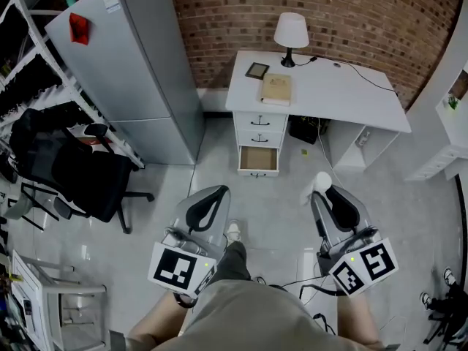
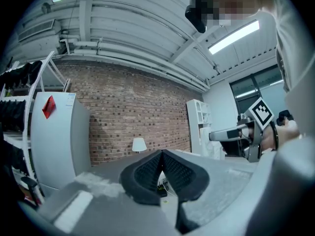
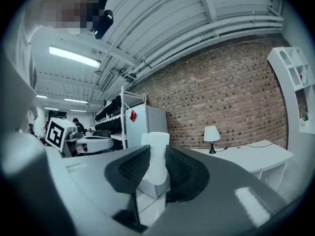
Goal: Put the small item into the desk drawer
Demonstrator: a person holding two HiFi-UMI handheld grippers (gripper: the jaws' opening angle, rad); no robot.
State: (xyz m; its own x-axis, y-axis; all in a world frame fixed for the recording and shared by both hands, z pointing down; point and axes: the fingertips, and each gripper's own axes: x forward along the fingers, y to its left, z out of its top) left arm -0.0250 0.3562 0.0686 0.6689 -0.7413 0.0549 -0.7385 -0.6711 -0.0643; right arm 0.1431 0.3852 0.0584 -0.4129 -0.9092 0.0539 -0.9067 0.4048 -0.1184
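A small white item is clamped between the black pads of my right gripper; in the head view it pokes out white at that gripper's tip. My left gripper is shut with nothing in it, its pads meeting at the tip. Ahead stands a white desk against the brick wall. Its lowest drawer is pulled open and shows a bare wooden bottom. Both grippers hang well short of the desk, above the grey floor.
On the desk sit a white lamp, a tan book and a small dark tablet. A grey cabinet stands left of the desk. A black office chair is at the left, white shelving at the right.
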